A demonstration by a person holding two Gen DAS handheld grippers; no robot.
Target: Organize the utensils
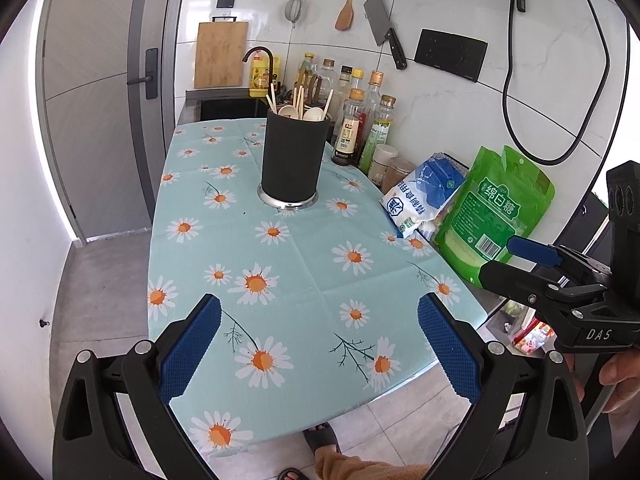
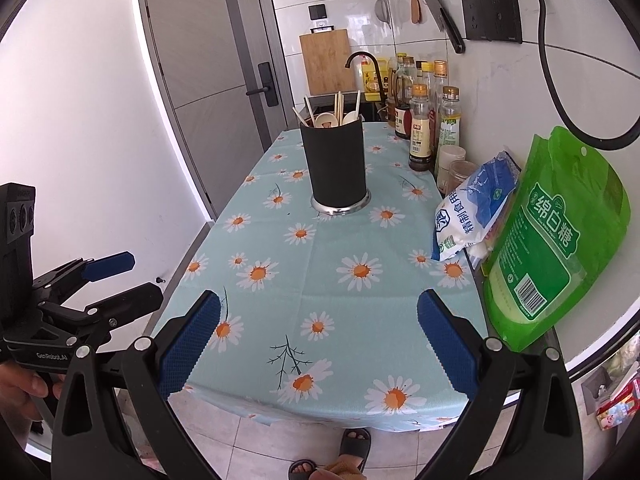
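From the left wrist, the left tool (image 1: 319,344) hangs wide open and empty over the near edge of the table (image 1: 304,264). The black utensil holder (image 1: 294,158) stands upright at about 12 o'clock, well apart from the pads, with chopsticks (image 1: 298,98) and pale spoons (image 1: 296,113) poking above its rim. The sticks look light, stiff and slippery, so they are best pinched high on the exposed shafts. The spoons look smooth and possibly breakable; grip at the handle, not the bowl. The right tool (image 1: 520,258) enters at 3 o'clock, parted and holding nothing.

From the right wrist, the right tool (image 2: 319,342) is likewise spread wide and empty, with the holder (image 2: 334,164) at 12 o'clock near the table's middle. The holder sits on a metal base ring and may tip if its contents are pulled sideways. Sauce bottles (image 2: 420,132) stand just beside it at 1 o'clock. A blue-and-white salt bag (image 2: 468,216) and a green sugar bag (image 2: 556,236) crowd the 2 to 3 o'clock edge. The left tool (image 2: 120,280) sits at 9 o'clock, clear of the approach.
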